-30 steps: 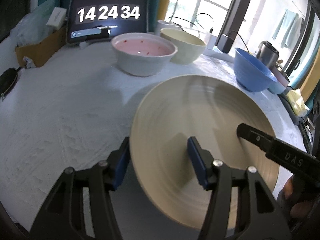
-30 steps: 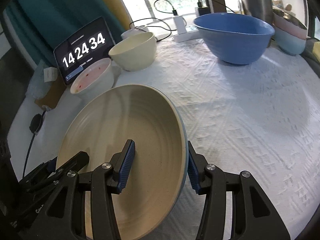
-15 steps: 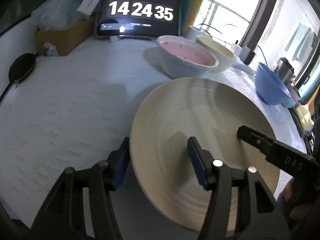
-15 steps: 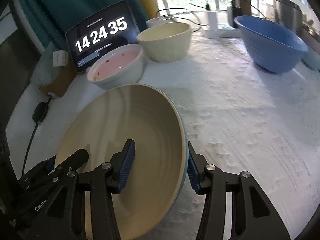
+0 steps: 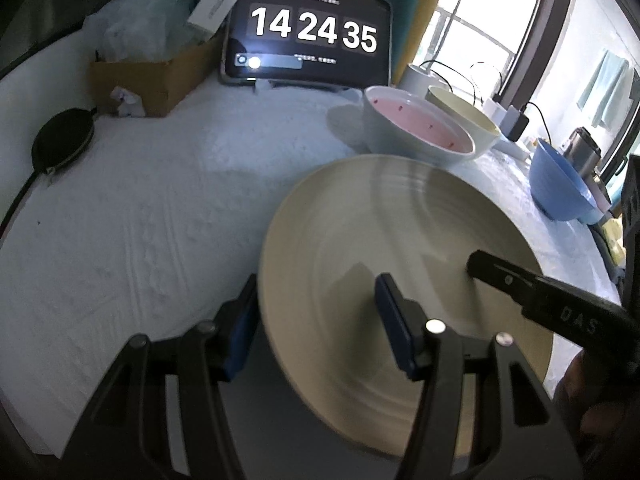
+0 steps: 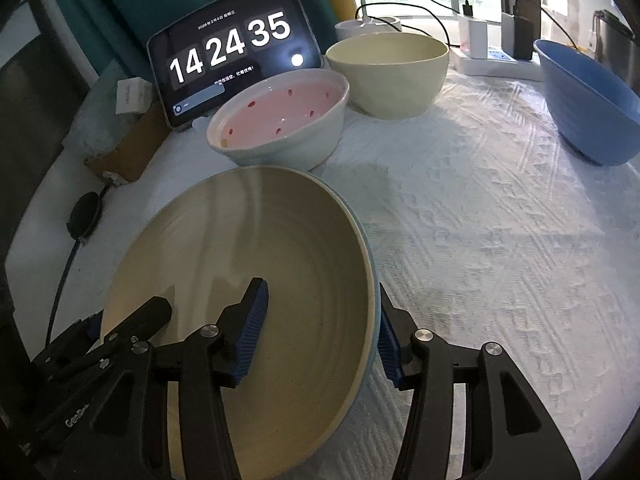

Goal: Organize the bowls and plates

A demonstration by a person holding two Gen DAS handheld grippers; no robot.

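Beige ribbed ceramic plate [image 5: 400, 280] with a pale blue outer rim hangs tilted over the white textured surface [image 5: 140, 220], gripped at opposite edges: the left tool [image 5: 316, 316] and the right tool [image 6: 320, 320] each pinch its rim between blue pads. Just beyond it stands a white bowl with a pink speckled inside [image 6: 280, 116], touching or nearly touching a cream bowl [image 6: 388, 72]; neither holds anything. A blue bowl [image 6: 588, 104] sits well apart to the right. Behind them a tablet clock [image 5: 308, 36] reads 14 24 35. Only the left view shows the plastic bags in the cardboard box [image 5: 152, 76]; the right view shows chargers and cables [image 6: 480, 40] clearly.
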